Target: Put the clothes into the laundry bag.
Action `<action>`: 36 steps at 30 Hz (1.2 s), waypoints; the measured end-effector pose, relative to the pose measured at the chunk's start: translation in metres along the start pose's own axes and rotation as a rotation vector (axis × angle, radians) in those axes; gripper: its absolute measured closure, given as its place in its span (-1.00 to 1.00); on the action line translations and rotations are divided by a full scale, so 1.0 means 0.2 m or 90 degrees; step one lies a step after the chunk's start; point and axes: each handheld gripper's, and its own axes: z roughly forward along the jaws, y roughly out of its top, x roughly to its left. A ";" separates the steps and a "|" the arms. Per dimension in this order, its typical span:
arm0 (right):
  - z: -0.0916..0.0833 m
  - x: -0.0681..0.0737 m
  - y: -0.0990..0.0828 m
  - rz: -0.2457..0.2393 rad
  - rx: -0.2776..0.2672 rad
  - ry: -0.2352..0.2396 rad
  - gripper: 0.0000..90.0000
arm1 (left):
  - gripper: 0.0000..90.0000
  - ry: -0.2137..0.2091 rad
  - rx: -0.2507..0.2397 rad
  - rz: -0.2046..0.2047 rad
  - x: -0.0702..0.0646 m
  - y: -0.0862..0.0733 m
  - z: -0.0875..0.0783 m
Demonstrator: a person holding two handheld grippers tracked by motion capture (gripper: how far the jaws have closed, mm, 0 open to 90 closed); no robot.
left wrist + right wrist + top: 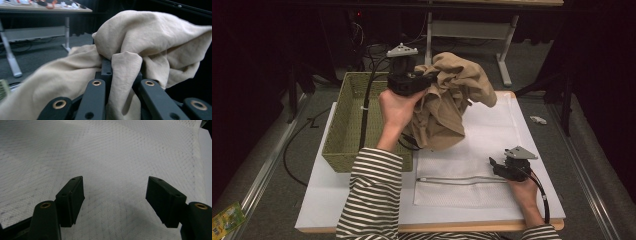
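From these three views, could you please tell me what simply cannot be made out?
- Left tongs tips: left gripper view, buried in the beige garment.
- Wicker basket contents: high view, hidden by the forearm and garment.
- Mesh bag far part: high view, covered by the garment.
- Small white item on the floor: too small.

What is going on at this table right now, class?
A person in a striped top works with two hand-held tools. The left claw is shut on a bunched beige garment and holds it up off the table, beside a woven basket. The right claw is open and rests low over a white mesh laundry bag lying flat on the white table.
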 end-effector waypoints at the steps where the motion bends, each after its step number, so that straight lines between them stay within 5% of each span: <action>1: 0.00 0.00 0.00 0.002 -0.001 0.000 -0.31 | 0.80 -0.006 0.003 0.001 -0.01 0.00 0.02; 21: -0.02 -0.02 -0.01 0.020 -0.022 -0.004 -0.25 | 0.80 -0.060 0.045 0.018 -0.14 -0.11 0.32; 36: -0.03 -0.03 -0.02 0.051 -0.041 0.002 -0.22 | 0.79 -0.059 0.098 0.021 -0.17 -0.27 0.58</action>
